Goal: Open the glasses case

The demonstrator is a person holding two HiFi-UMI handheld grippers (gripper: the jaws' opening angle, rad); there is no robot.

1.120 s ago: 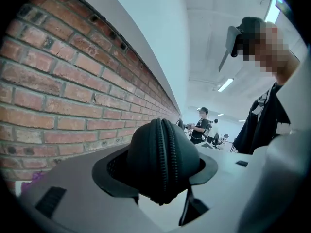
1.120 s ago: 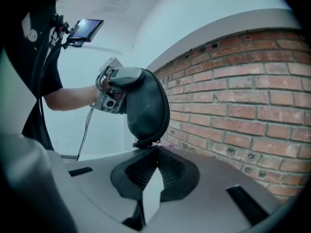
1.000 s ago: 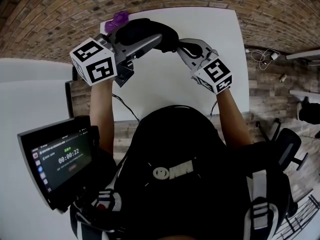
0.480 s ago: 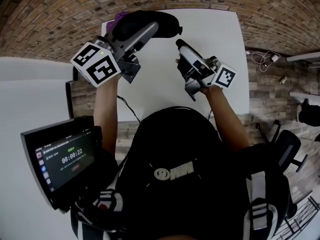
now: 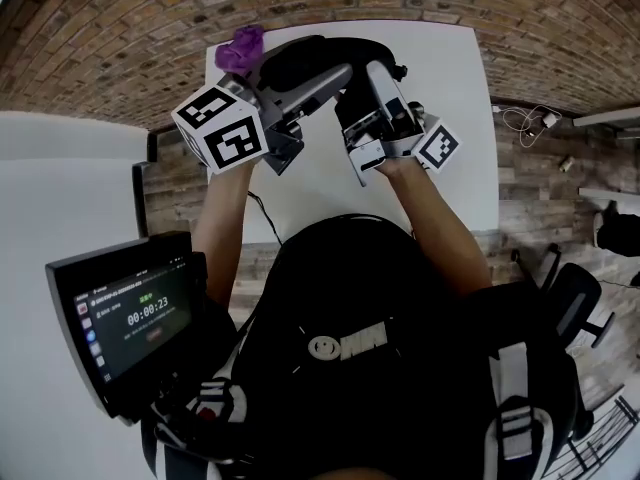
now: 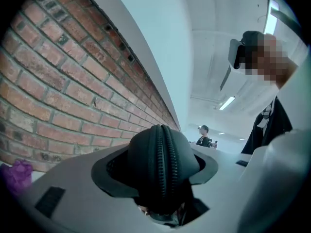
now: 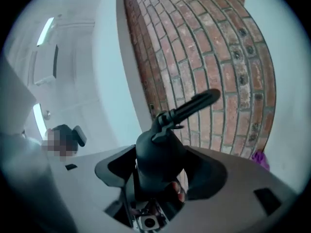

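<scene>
Now, a crumpled purple thing (image 5: 238, 48) lies at the far left corner of the white table (image 5: 440, 68). The left gripper (image 5: 322, 80) clamps one end of the black zippered glasses case (image 6: 160, 164), held over the table with its zip closed. The right gripper's (image 5: 372, 83) jaws have just been opening. They stand spread around the case's other end, with the black pull tab (image 7: 194, 103) sticking out beyond them.

The head view looks steeply down from above the person onto the white rectangular table (image 5: 465, 78). Each gripper view sits very close behind its jaws, facing the red brick wall (image 6: 58, 91); all three share the black zippered glasses case (image 6: 163, 169).
</scene>
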